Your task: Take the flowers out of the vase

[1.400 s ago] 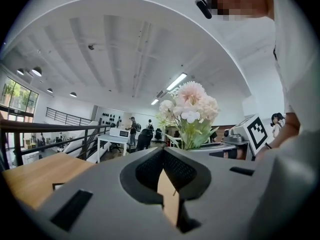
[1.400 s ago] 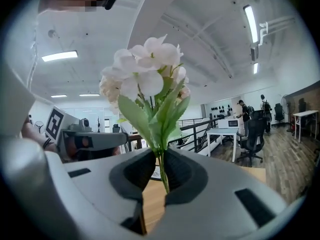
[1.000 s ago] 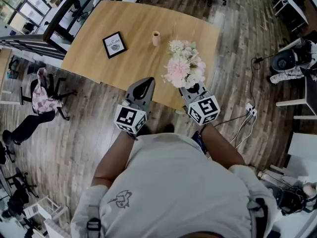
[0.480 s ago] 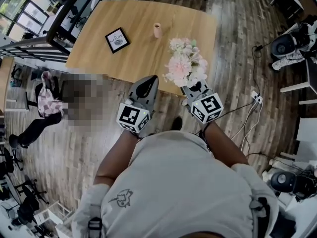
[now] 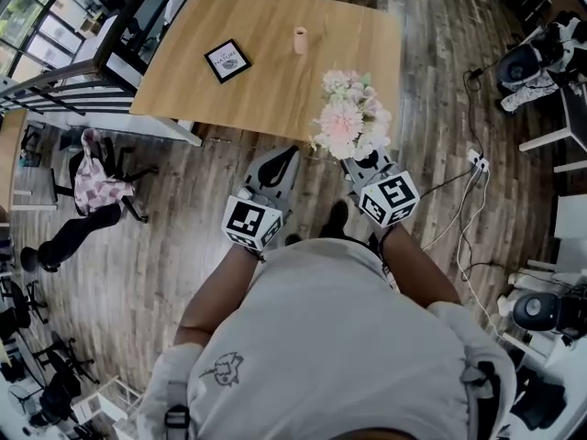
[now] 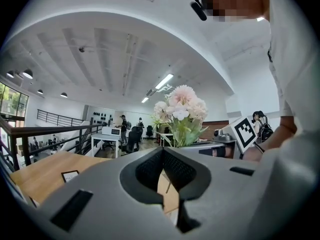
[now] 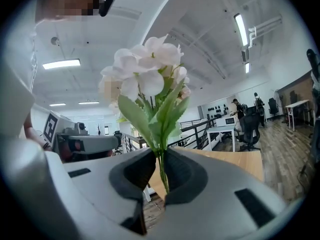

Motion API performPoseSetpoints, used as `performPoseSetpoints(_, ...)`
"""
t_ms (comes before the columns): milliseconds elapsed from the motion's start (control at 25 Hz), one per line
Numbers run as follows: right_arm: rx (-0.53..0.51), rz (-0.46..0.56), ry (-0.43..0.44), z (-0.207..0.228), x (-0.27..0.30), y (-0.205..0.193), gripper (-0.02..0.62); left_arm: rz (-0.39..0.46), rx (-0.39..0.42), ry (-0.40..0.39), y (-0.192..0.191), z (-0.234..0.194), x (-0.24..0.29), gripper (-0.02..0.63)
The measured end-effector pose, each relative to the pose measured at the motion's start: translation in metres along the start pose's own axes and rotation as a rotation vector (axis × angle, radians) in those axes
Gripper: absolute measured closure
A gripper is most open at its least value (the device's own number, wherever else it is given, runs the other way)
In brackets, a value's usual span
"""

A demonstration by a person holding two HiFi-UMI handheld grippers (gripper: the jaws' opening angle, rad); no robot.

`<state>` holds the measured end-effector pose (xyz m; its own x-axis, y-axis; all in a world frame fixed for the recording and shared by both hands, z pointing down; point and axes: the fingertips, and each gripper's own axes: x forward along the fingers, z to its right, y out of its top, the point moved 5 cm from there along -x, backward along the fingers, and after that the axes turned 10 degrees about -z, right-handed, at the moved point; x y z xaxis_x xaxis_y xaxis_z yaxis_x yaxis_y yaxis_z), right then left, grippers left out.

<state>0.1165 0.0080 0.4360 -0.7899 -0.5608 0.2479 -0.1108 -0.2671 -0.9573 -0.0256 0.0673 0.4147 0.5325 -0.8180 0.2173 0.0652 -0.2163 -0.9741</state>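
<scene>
Far side of the scene taken up by the wooden table (image 5: 266,90), bare but for 2 small things toward its far edge. Nearer, by the table's near right corner as seen from above, and held up in the air: the flowers (image 5: 350,125), 1 bunch of pale pink and white blooms with green leaves, well apart from everything on the table. Gripped by the right gripper (image 5: 360,165), clamped on the thin green stems (image 7: 161,166) just below the leaves, blooms upright above the jaws. Just to its left, the left gripper (image 5: 286,154), jaws pressed together with nothing between them, carrying nothing and pointing toward the table. Far back on the table, upright and alone, a small pinkish vase (image 5: 300,39), with nothing visible sticking out of it. To its left and a little nearer, a dark-framed card (image 5: 227,60). Judged from this: main step done, with the bunch fully clear of the vase and held off the table's near side. Left to do, at most, setting the flowers down somewhere, with no telling from here where. Not possible at this size to rule out a stray stem left in the vase.
</scene>
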Motion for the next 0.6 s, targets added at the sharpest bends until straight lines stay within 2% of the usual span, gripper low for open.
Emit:
performPoseSetpoints(320, 0.005, 0.009, -0.002, -0.05, -0.028, -0.016, 0.545, 0.023, 0.025, -0.005, -0.006, 0.013, -0.05, 0.601)
performPoseSetpoints(600, -0.009, -0.009, -0.007, -0.083, -0.04, -0.024, 0.543, 0.034, -0.014, -0.01, -0.018, 0.012, -0.076, 0.601)
